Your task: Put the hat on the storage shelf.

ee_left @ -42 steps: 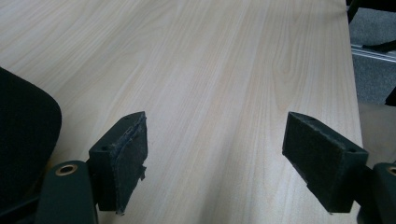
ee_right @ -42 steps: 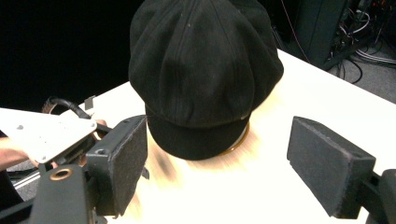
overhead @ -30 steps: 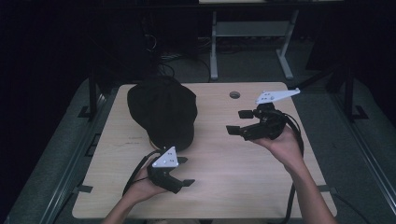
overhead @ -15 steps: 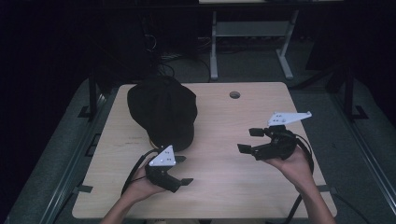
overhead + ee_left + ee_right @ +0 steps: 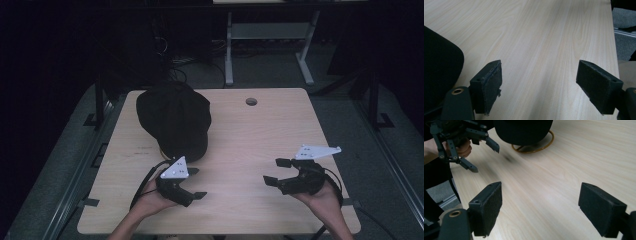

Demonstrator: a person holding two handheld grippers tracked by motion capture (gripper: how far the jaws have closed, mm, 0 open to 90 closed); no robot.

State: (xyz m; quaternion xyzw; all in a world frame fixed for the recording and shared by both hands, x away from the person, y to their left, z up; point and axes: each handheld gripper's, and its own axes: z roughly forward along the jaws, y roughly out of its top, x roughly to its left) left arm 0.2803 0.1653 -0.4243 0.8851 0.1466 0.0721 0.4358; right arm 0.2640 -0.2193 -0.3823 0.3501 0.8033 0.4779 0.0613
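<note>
On the wooden table (image 5: 240, 135), a black cap (image 5: 174, 120) covers a brass ring (image 5: 534, 146).

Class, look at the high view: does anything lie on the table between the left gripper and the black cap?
Nothing visible does. The left gripper, jaws open, sits just in front of the black cap, with bare wooden table between them. The right gripper is off to the side, also open.

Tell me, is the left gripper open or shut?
Open: the left gripper has its jaws wide apart over bare table, holding nothing.
</note>
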